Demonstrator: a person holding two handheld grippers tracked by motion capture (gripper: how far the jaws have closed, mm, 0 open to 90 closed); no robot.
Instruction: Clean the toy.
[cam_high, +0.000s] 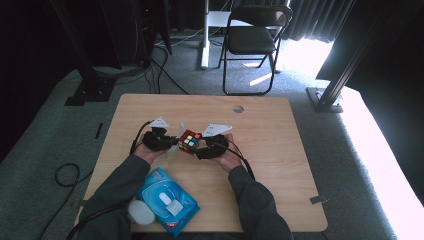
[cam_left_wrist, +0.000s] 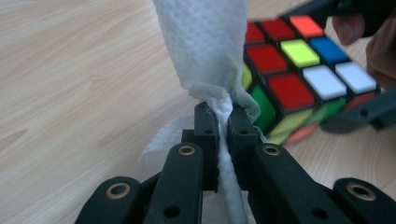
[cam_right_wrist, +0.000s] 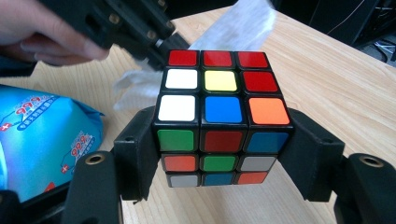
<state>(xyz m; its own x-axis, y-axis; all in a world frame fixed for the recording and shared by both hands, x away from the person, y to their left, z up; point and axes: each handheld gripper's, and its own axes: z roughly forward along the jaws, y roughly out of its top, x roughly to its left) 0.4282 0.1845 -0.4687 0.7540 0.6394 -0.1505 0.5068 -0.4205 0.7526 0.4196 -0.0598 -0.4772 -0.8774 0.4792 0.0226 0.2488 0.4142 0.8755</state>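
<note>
The right tongs (cam_right_wrist: 223, 154) hug the hard, probably slippery puzzle cube (cam_right_wrist: 219, 116) by its two sides above the desk (cam_high: 270, 145), while the left tongs (cam_left_wrist: 223, 122) pinch a soft white wipe (cam_left_wrist: 205, 51) beside it.

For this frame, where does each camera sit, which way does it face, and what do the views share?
High view: fixed above the person's side, looking forward and down on the table; both sleeved forearms, the left gripper and the right gripper show.
Left gripper view: rides the left gripper, looking along jaws shut on a white wipe; a hand shows beyond.
Right gripper view: rides the right gripper, looking along jaws that clamp the puzzle cube; the other hand shows.
All three share cube and wipe.
</note>
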